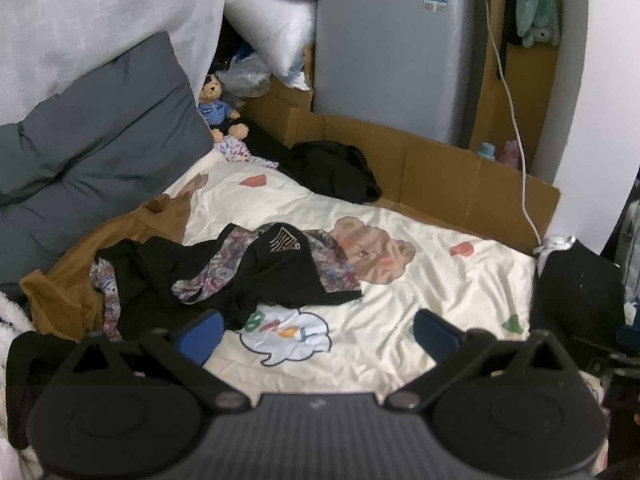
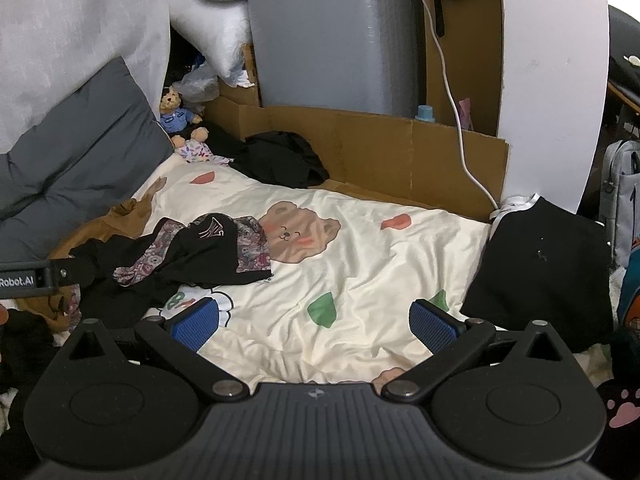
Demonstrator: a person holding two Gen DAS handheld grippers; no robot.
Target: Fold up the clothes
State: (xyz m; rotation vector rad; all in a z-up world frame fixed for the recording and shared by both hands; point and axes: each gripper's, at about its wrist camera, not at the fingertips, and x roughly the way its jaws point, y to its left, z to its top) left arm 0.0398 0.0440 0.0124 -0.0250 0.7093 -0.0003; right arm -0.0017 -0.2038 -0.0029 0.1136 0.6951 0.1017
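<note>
Ahead-left of both open tools (image 1: 316, 334) (image 2: 314, 322), crumpled garment (image 1: 248, 276) (image 2: 200, 256)

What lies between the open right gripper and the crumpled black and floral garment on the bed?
Only bare cream bedsheet, printed with a green leaf and cartoon shapes, lies between the right gripper and the black and floral garment, as the right wrist view shows.

Bed (image 2: 360, 264): cream bear-print cover.
Left edge: crumpled black-and-floral garment (image 2: 200, 252), brown garment (image 1: 80, 272).
Far edge: black garment (image 2: 284, 158).
</note>
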